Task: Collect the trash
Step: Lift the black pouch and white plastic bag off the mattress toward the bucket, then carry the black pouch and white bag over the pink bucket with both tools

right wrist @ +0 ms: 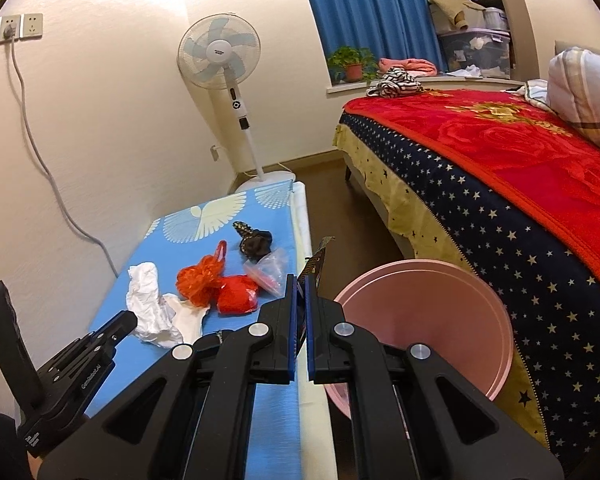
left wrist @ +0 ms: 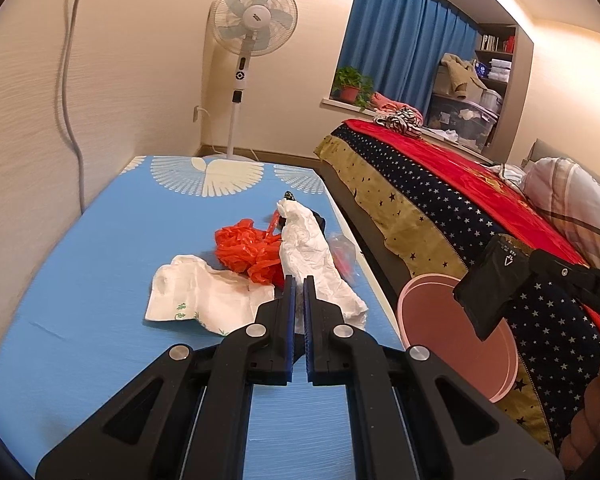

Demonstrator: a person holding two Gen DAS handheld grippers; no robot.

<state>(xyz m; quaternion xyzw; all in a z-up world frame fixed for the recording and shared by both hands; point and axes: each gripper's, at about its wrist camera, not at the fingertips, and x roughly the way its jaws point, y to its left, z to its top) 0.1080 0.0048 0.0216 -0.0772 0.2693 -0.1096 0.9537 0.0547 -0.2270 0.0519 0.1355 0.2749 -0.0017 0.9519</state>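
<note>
Grippers (left wrist: 299, 280) (right wrist: 299, 280) level w/ table — left pinching white bag (left wrist: 312, 248), right black wrapper (left wrist: 488, 280).

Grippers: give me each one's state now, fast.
Left gripper: shut on white crumpled paper.
Right gripper: shut on dark wrapper, beside the pink bin.

Location type: home bedroom.
- Bed (right wrist: 500, 184) along right side: red blanket (right wrist: 512, 148), star-pattern cover, pillow (right wrist: 584, 92) at head.
- Blue curtain (left wrist: 400, 40) over window; potted plant (right wrist: 350, 62) and folded clothes (right wrist: 408, 66) on sill.
- Pedestal fan (left wrist: 252, 24) in corner, plugged into low wall outlet.
- Shelf niche (left wrist: 496, 56) beside window: books, storage box, garments.
- Low surface with blue patterned cover (left wrist: 100, 260) against wall.
- Wall socket (right wrist: 20, 28) with cable.
</note>
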